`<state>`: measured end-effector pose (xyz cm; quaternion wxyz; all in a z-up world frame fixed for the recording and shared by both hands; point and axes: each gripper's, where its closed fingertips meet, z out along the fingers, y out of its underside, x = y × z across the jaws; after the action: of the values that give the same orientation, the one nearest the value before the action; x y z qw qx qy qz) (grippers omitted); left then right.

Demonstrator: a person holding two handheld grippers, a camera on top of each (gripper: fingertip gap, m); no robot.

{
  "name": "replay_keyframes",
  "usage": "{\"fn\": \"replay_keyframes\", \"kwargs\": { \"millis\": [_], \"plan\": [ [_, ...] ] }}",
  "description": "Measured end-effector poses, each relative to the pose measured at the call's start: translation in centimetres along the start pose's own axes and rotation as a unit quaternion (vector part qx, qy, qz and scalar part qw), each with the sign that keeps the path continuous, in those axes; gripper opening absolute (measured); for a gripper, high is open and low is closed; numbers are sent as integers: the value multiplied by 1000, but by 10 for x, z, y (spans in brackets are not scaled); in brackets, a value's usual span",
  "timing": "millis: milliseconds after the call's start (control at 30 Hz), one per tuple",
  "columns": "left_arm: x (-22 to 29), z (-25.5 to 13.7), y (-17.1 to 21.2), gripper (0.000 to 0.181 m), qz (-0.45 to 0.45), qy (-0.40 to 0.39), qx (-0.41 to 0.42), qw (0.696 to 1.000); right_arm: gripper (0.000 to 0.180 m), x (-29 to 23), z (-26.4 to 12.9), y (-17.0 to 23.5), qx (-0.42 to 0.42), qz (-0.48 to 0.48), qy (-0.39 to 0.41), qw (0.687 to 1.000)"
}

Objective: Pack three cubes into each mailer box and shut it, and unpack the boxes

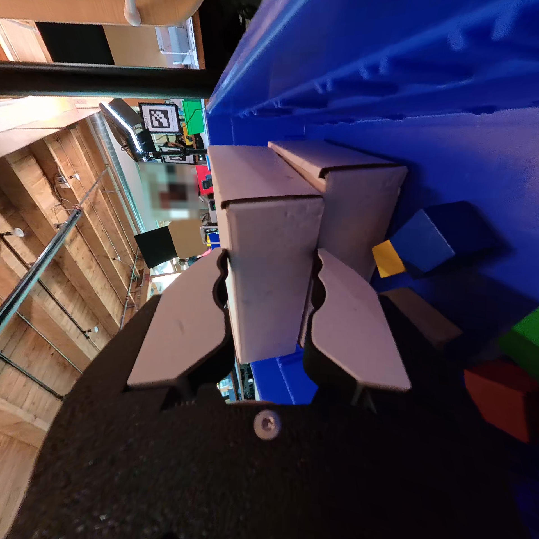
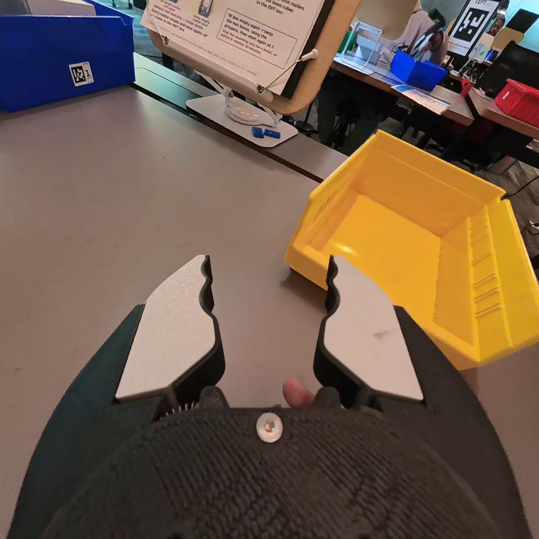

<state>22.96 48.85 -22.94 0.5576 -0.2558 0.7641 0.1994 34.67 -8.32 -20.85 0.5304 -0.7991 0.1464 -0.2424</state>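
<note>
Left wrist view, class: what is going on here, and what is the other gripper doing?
The left gripper has its jaws shut on a closed mailer box inside the blue bin, beside a second mailer box and loose cubes. The right gripper hangs open and empty over the grey table, next to an empty yellow bin.

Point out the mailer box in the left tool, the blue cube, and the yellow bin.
mailer box point(image 1: 271, 262): left wrist view, front face.
blue cube point(image 1: 420, 245): left wrist view, lit face.
yellow bin point(image 2: 388, 248): right wrist view, inner floor.
</note>
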Motion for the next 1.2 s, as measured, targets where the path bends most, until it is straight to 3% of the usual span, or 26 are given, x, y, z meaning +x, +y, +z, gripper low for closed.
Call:
{"fn": "replay_keyframes", "kwargs": {
  "millis": [267,467,633,867,1000,1200],
  "plan": [
    [-25,-22,1,54,-4,-54,11,998,75,3,-7,-3,1,-8,8,1000],
    [-79,-75,-15,54,-38,-70,33,996,75,-8,-6,-8,-2,-29,-6,1000],
    [-90,-145,-61,54,-72,56,72,993,75,-28,-5,-21,11,-55,-34,998],
    [-53,-239,-139,54,-53,276,111,953,76,-71,-6,-41,44,-108,-104,988],
    [-25,-284,-179,53,-53,436,99,893,77,-115,-14,-55,82,-150,-181,968],
    [17,-328,-230,54,51,616,93,780,81,-174,-20,-63,112,-179,-277,937]
  ]
}}
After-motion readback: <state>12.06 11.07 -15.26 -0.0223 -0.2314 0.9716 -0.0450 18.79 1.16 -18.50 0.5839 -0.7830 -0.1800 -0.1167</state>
